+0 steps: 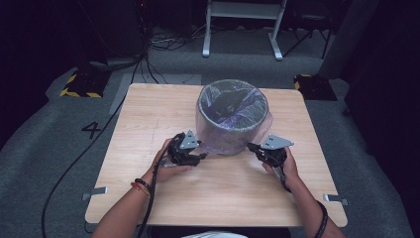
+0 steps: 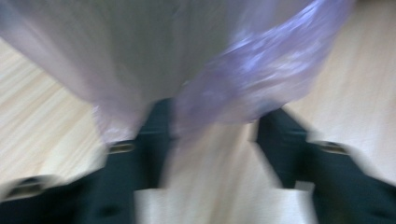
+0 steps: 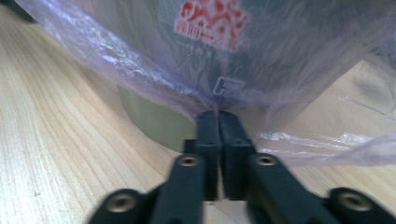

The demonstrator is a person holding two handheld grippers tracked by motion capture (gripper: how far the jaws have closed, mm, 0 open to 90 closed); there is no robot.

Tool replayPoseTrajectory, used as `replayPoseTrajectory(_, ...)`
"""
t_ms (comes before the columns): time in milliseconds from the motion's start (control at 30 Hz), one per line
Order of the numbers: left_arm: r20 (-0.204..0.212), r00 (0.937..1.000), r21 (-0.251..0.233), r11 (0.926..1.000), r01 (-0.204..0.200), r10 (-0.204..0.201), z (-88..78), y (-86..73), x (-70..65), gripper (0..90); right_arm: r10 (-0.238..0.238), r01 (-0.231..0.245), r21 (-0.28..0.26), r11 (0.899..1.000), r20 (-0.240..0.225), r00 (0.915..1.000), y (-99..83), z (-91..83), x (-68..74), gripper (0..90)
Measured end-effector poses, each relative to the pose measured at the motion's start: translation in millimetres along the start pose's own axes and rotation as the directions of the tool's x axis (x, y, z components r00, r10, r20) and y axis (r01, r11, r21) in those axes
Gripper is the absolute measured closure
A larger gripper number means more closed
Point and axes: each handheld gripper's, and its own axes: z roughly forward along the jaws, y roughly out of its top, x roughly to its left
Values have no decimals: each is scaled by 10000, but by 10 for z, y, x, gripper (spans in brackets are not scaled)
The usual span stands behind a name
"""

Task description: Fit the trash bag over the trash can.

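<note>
Black grippers (image 1: 198, 153), grey plates; wristbands, perhaps beaded.

A "4" (image 1: 91, 130) marks the floor; the bag's (image 3: 299, 51) red print (image 3: 212, 21) seems unreadable.

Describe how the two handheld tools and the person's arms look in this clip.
Both the left tool and the right tool are black, each topped by a grey three-cornered plate. Their jaws are black bars with brass-coloured screws. A black cable trails back from the left tool along the forearm. The arms are bare of sleeves; the left wrist wears dark and orange bracelets, the right a dark band.
</note>
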Motion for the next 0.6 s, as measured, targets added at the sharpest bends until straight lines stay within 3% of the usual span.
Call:
replayPoseTrajectory(67,49,9999,-29,9999,106,-106,32,-15,28,772,75,-73,113,9999,-150,9999,-12,14,-15,900)
replayPoseTrajectory(133,174,9996,-151,9996,245,-243,60,-25,54,882,297,-291,199,9994,-321,9990,-32,23,-40,900)
replayPoseTrajectory(233,324,9989,-143,9993,334,-329,98,-26,69,898,695,-655,597,9961,-665,9954,-84,45,-88,900)
replayPoseTrajectory(267,314,9991,-101,9995,304,-301,110,-25,66,898,900,-814,864,9929,-1006,9908,-110,60,-116,900)
replayPoseTrajectory(433,446,9987,277,9993,237,-249,184,-40,46,898,1631,-1532,1093,9821,-883,9827,-225,60,-231,900)
replayPoseTrajectory(600,442,9983,382,9986,370,-387,277,-72,64,897,1745,-1658,1251,9782,-620,9827,-265,69,-277,900)
